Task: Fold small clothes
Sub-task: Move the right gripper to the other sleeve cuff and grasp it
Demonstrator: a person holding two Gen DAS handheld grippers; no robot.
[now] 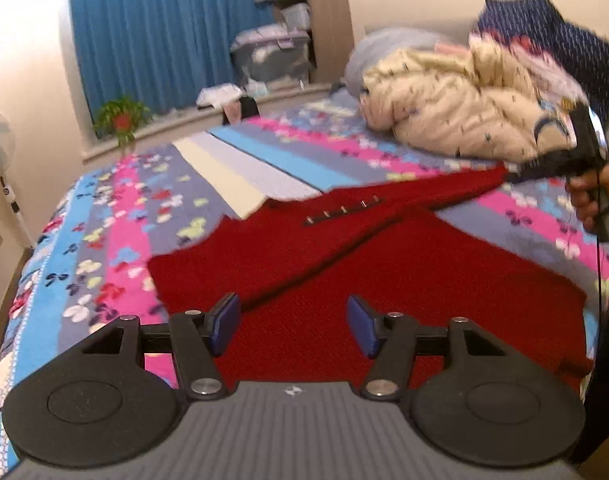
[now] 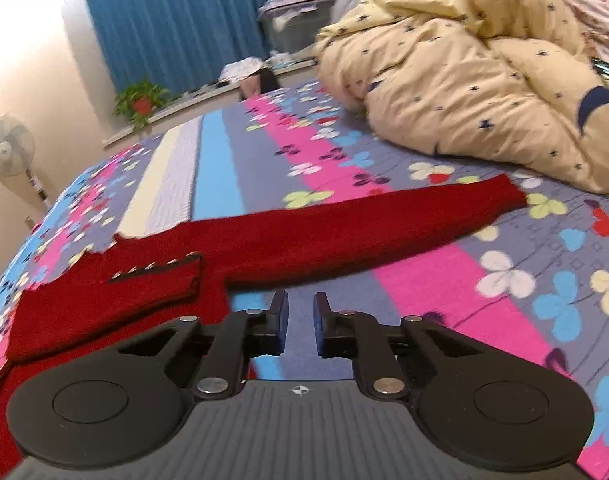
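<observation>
One red knit cardigan (image 2: 304, 236) – nubbly, sleeve outstretched | floral bedspread (image 2: 444, 280) – flat

A dark red knitted garment (image 1: 344, 272) lies on a bedspread (image 2: 444, 280) striped pink, blue and grey with butterflies; a cream quilt (image 2: 464, 92) bears small dark stars; the curtain (image 1: 164, 32) is blue.

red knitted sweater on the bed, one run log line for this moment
red knitted sweater: flat on floral bedsheet | left gripper: open, empty | right gripper: nearly shut, empty
</observation>
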